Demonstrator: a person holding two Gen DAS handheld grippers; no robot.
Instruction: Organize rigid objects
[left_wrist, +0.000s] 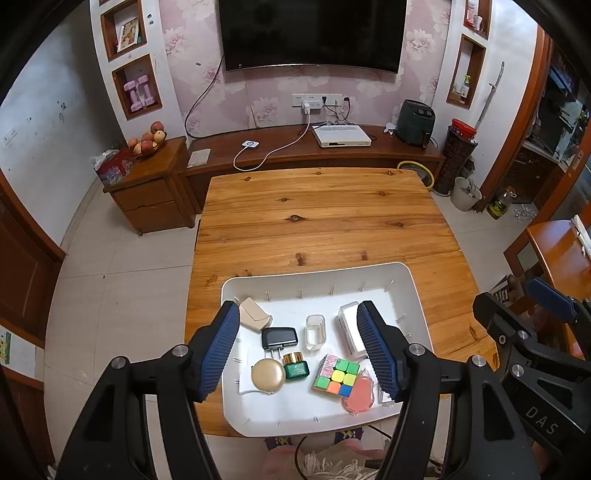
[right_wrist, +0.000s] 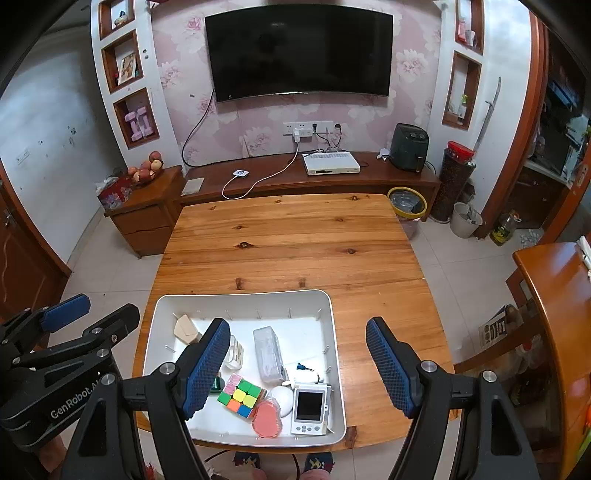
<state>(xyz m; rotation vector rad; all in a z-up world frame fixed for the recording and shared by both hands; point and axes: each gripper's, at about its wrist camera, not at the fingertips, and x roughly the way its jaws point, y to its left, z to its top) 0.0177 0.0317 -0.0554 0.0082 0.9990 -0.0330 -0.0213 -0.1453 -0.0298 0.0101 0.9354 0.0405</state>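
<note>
A white tray (left_wrist: 413, 291) sits at the near edge of the wooden tabletop (left_wrist: 325, 214), and all the loose things lie inside it. Both grippers hover above the near side with their blue-padded fingers spread apart and holding nothing: the left gripper (left_wrist: 297, 347) hangs over the middle of the tray, the right gripper (right_wrist: 295, 369) over its right half and the bare wood beside it. At the far left of the tray lies a beige angular piece (left_wrist: 253, 314); just nearer are a black plug adapter (left_wrist: 279, 338) and a small clear box (left_wrist: 316, 331). A white rectangular case (right_wrist: 267, 354) lies lengthwise in the middle right. Toward the near side sit a round gold compact (left_wrist: 266, 375), touching a green jar with a gold cap (left_wrist: 295, 367), then a colourful puzzle cube (left_wrist: 336, 374) and, against it, a pink oval container (right_wrist: 266, 419). In the near right corner rest a white egg-shaped object (right_wrist: 283, 398) and a white handheld device with a dark screen (right_wrist: 310, 406).
</note>
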